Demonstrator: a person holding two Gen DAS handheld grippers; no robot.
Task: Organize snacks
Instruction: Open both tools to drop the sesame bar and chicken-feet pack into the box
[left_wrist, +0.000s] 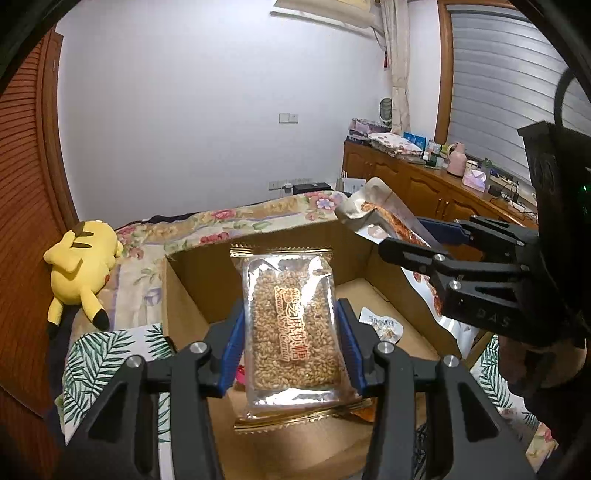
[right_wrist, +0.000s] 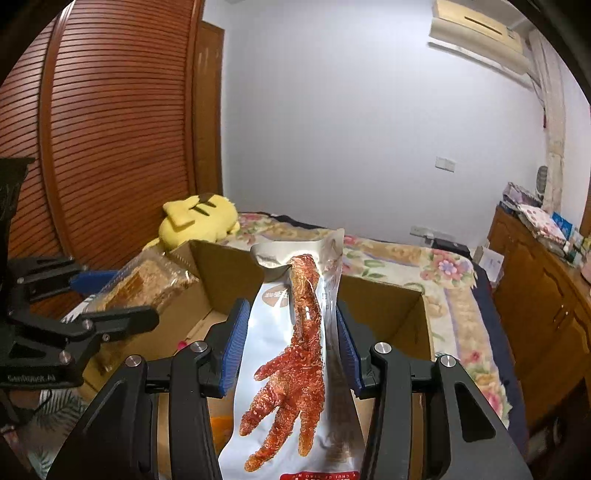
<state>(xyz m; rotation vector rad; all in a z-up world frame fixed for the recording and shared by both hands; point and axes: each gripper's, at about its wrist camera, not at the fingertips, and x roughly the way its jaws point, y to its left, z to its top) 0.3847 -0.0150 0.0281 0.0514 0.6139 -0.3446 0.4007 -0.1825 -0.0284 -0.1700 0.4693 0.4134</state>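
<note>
- Left claw: blue pads clamped on both long edges of a clear-wrapped sesame candy bar; the bar stands lengthwise between the fingers, gold crimped ends at top and bottom, held above the box.
- Right claw: blue pads pressed against the sides of a white chicken-foot snack pouch printed with a red chicken foot; the pouch's silver top curls over ahead of the fingertips.
- Cardboard box: open, brown, directly below and ahead of both claws, resting on the bed.
- Small wrapped snack: lying on the box floor, just right of the left claw's right finger.
- Orange item: partly visible on the box floor beneath the right claw; kind cannot be told.
- The two claws are side by side over the box, the right claw to the right of the left, each pack clear of the other.
- Floral bedspread: beyond the box, ahead of both claws.
- Yellow Pikachu plush: on the bed, far left of the left claw, against the slatted wooden wardrobe door.
- Wooden sideboard: far right of the claws, cluttered on top.
</note>
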